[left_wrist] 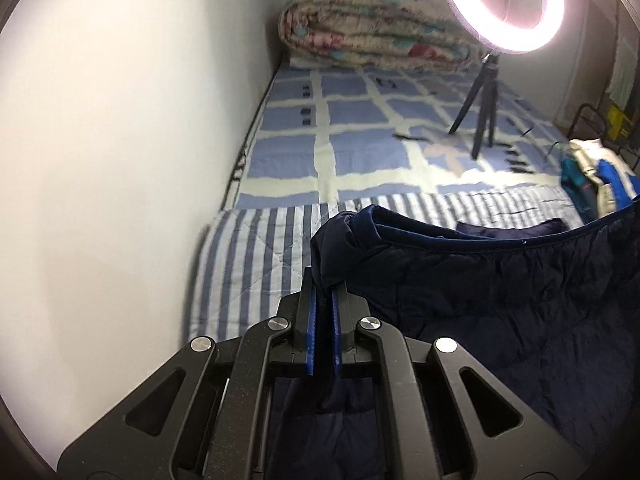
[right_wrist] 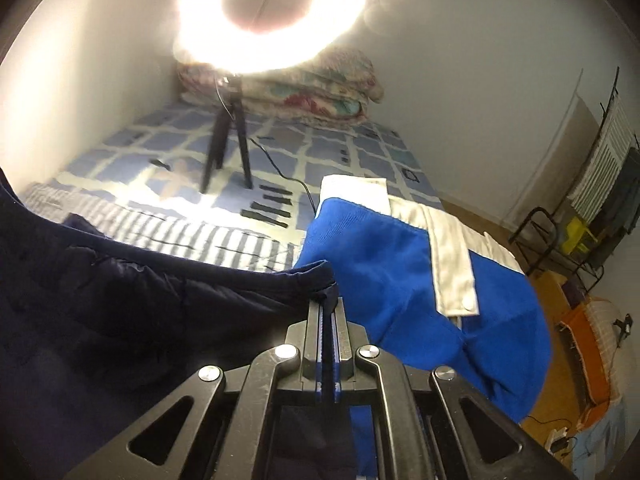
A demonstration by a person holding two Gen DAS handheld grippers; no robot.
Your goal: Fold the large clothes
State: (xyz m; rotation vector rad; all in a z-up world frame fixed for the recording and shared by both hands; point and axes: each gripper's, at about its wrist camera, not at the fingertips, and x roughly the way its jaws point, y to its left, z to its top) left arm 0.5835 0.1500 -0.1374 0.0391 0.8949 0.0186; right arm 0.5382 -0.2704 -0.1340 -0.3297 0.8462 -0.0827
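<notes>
**Both grippers clamped on the navy puffer jacket**

Closest to you, your left gripper (left_wrist: 324, 280) has its blue-padded jaws squeezed together on a bunched corner of the dark navy quilted puffer jacket (left_wrist: 500, 300). Your right gripper (right_wrist: 329, 300) is pinched tight on another corner of the same jacket (right_wrist: 120, 300), fabric caught between the pads. The jacket's edge hangs stretched between the two grips, and its body sags below over the near end of the bed.

Under the jacket there's a blue-and-white striped quilted blanket (left_wrist: 248, 248) lying across the near part of the mattress. Just beside your right gripper sits a bright blue garment with white panels and a snap button (right_wrist: 380, 248), piled at the bed's right edge.

Further out is the blue-and-cream checked bedsheet (left_wrist: 352, 120), with a glowing ring light on a small black tripod (left_wrist: 480, 112) standing on it. At the far end against the wall, a folded floral fleece blanket (left_wrist: 372, 28).
</notes>
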